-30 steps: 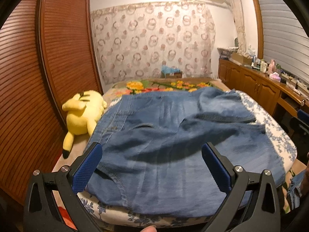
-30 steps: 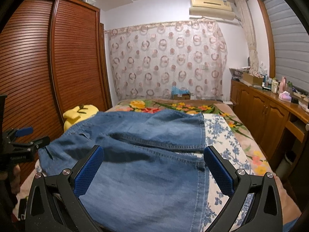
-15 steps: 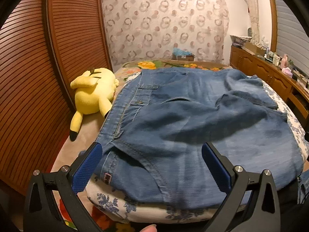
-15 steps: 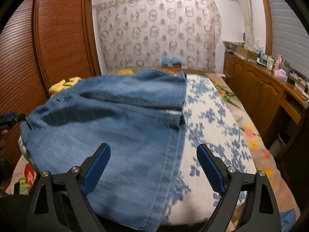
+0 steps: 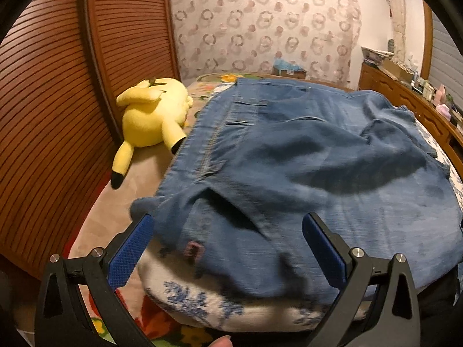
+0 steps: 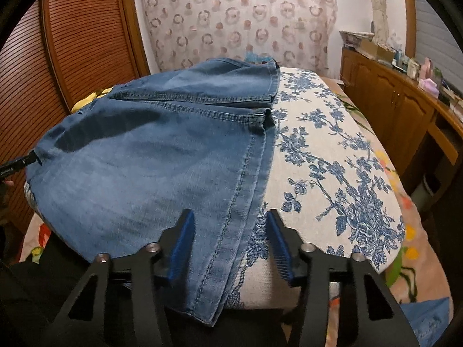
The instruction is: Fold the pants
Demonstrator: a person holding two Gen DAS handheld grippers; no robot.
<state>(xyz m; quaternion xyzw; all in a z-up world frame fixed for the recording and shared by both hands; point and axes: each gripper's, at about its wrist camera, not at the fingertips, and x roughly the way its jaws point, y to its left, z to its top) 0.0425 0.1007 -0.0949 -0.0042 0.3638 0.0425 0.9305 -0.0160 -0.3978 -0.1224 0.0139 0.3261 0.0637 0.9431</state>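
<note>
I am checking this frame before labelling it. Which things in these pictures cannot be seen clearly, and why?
- Left wrist view: the near corner of the pants is motion-blurred; its small tag is unreadable.
- Right wrist view: the pants hem passes behind the right gripper, so contact with the fingers is unclear.
- Right wrist view: the plush toy is mostly hidden behind the pants.
- Right wrist view: the left gripper is cut off by the edge.

The pants (image 5: 303, 156) lie on a cushion (image 6: 327, 156) atop the bed (image 5: 115, 211), a plush toy (image 5: 153, 115) to their left, cabinets (image 6: 387, 101) to the right.
</note>
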